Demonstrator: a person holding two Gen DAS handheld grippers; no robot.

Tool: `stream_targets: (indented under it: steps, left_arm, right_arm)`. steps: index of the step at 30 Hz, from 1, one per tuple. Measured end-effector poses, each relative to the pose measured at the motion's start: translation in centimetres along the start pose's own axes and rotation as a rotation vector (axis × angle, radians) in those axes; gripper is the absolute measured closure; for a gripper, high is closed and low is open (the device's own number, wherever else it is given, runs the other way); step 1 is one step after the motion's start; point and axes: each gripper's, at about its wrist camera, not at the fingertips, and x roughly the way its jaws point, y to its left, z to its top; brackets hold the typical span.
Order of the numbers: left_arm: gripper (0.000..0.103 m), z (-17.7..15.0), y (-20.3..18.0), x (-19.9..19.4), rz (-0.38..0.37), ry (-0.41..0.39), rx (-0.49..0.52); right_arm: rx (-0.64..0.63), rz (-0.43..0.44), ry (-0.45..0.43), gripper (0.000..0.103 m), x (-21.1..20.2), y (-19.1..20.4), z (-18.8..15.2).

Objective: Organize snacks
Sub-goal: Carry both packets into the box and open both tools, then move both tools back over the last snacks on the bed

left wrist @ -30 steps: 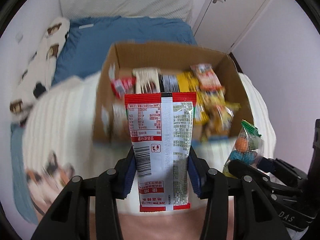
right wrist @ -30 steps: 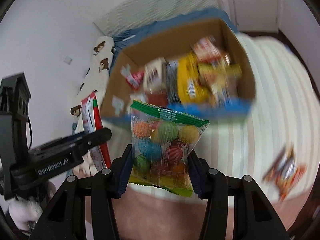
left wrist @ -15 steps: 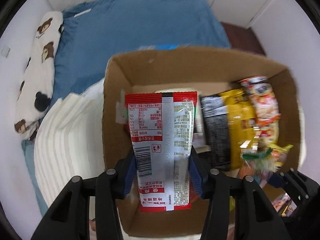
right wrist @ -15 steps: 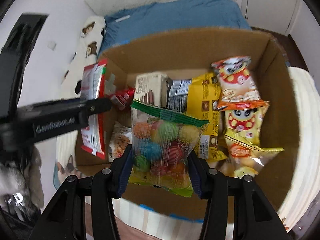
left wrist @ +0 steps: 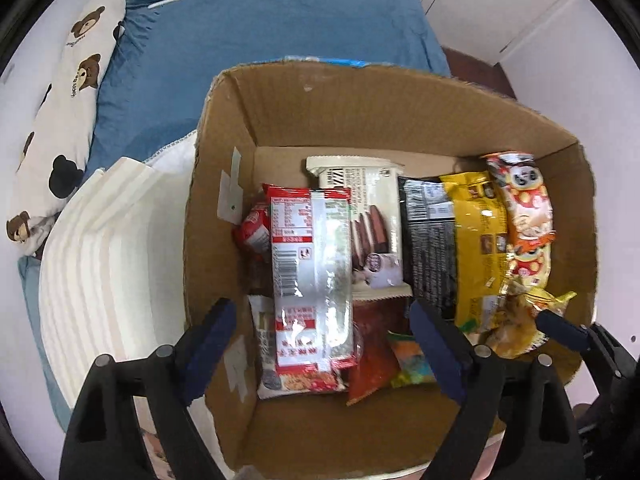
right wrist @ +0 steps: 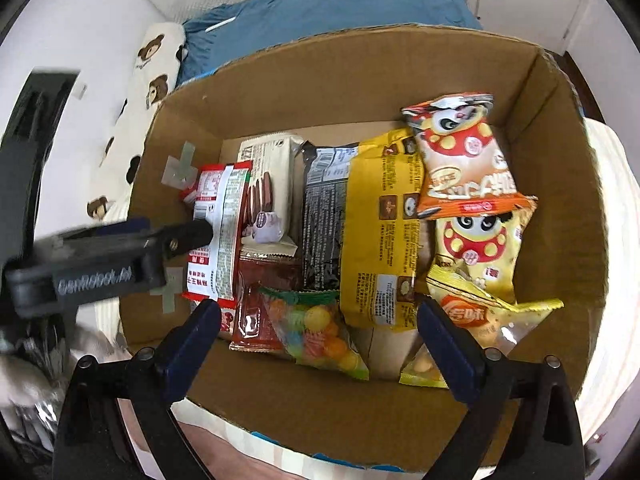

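Both grippers, the left and the right, are hanging wide open and empty over the cardboard box, since the red packet and candy bag are lying inside among the other snacks.

in the cardboard box, the candy bag lies right of the noodle packet, before the biscuit pack.

Bed, cardboard box, bear-print pillow

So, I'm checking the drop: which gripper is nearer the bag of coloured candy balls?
Right. The right gripper hangs open directly over the candy bag in the box; the left gripper is open further left, over the red-and-white packet.
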Motion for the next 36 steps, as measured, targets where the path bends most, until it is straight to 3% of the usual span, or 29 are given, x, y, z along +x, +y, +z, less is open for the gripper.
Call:
stream_targets:
  steps: [8,24,36]
  left_arm:
    - [0.014,-4.3,-1.1,-4.9,0.017,-0.161,-0.003]
    - [0.014,-13.6,-2.9,-13.2,0.077,-0.412,0.0]
    - [0.014,-19.5,-4.3,-16.8,0.085,-0.505,0.003]
  right_arm:
    - [0.016,-0.007,-0.047,0.003,-2.2,-0.4,-2.0]
    - [0.002,-0.072,-0.263,0.003,-10.8,-0.5,-9.7]
    - [-0.039,-0.095,-0.386,0.003,-16.4,0.7,-15.9]
